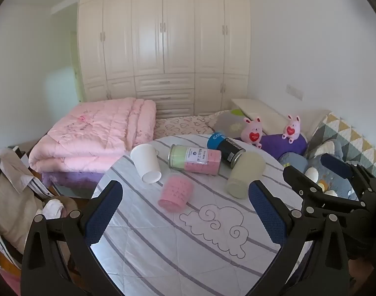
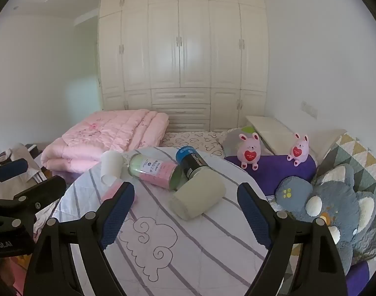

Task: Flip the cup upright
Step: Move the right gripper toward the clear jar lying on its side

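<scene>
Both the left gripper and right gripper hang spread wide and empty, so we're at the approach. Several cups lie tipped on the round table; the pale green cup, likely the target, lies nearest the right gripper and needs straddling across its body.

This is a bedroom in a home: a tall cream wardrobe fills the wall, and a bed carries a folded pink quilt and plush toys.

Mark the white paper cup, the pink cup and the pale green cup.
white paper cup (image 1: 146, 162), left wrist view, side wall
pink cup (image 1: 176, 192), left wrist view, side wall
pale green cup (image 2: 200, 192), right wrist view, side wall
</scene>
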Motion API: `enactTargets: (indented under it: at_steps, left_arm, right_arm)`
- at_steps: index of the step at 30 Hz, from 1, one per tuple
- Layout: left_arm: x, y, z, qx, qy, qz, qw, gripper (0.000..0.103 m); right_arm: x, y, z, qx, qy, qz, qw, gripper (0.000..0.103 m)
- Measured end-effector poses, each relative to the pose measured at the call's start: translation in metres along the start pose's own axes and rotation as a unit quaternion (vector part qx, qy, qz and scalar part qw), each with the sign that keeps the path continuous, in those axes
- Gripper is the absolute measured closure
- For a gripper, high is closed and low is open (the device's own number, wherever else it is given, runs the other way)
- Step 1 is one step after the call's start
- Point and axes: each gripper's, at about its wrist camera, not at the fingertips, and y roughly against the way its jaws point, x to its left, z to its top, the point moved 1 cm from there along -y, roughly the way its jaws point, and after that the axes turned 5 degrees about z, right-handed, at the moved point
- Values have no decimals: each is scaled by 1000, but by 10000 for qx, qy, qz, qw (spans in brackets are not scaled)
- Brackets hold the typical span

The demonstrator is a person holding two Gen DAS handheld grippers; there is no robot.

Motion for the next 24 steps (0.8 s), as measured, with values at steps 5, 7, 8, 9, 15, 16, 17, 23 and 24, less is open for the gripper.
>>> enactTargets:
  at_steps: [5, 7, 8, 9, 15, 16, 17, 23, 24]
  left_arm:
    - [0, -1, -1, 75, -30, 48, 10000, 0]
    - [-1, -7, 1, 100, -39, 65, 9999, 0]
    - [-1, -8, 1, 118, -43, 83, 9999, 0]
    - [-1, -9, 1, 136, -50, 91, 9999, 0]
    - [4, -21, -9, 284, -21, 13, 9996, 0]
    - [4, -22, -10, 305, -26, 16, 9995, 0]
    - [5, -23, -11, 331, -35, 15, 9994, 0]
    - [4, -36, -9, 579, -91, -121, 9982, 0]
    - [3, -38, -9, 619, -113, -175, 9979, 0]
  right_arm:
    - [-1, 0, -1, -32, 4, -4, 10000, 17]
    - [3, -2, 1, -5, 59, -35, 10000, 17]
    - [3, -4, 0, 10, 60, -40, 10000, 17]
    - [2, -4, 0, 17, 55, -46, 10000, 17]
    - [4, -10, -1, 106, 134, -104, 9998, 17]
    - [5, -11, -1, 123, 136, -127, 9998, 17]
    - [4, -12, -1, 143, 132, -151, 9997, 17]
    - [2, -16, -1, 229, 114, -210, 9995, 17]
    - [2, -16, 0, 252, 117, -236, 9993, 17]
